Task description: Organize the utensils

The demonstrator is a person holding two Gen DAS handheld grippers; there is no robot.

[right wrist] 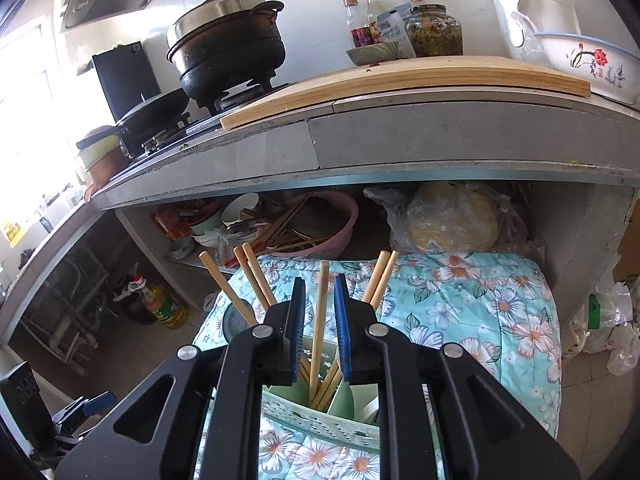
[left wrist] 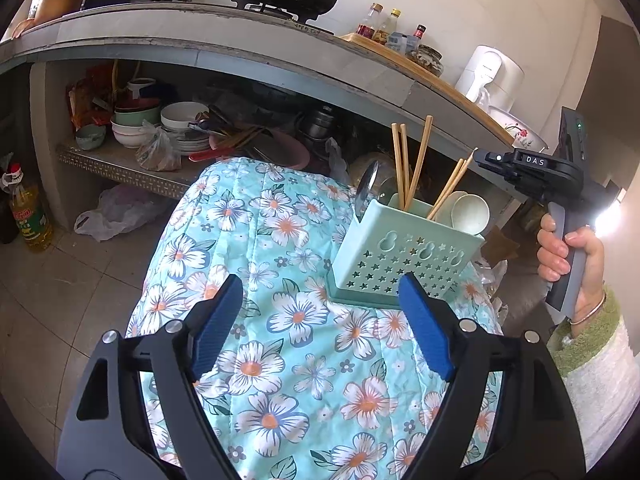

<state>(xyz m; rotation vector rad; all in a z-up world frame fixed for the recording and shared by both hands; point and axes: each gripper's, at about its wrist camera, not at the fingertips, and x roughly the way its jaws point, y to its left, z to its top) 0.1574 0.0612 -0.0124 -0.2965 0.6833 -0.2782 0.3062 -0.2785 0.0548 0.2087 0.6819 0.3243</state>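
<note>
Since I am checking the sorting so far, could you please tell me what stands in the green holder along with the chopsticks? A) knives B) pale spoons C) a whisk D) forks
B: pale spoons rest in the right-hand part of the green holder, beside the chopsticks.

We see a mint-green perforated utensil holder [left wrist: 404, 256] standing upright on the floral quilt [left wrist: 280, 320]. Wooden chopsticks [left wrist: 404, 164] lean in its compartments, beside pale spoons [left wrist: 470, 214] and a metal spoon [left wrist: 366, 188].
</note>
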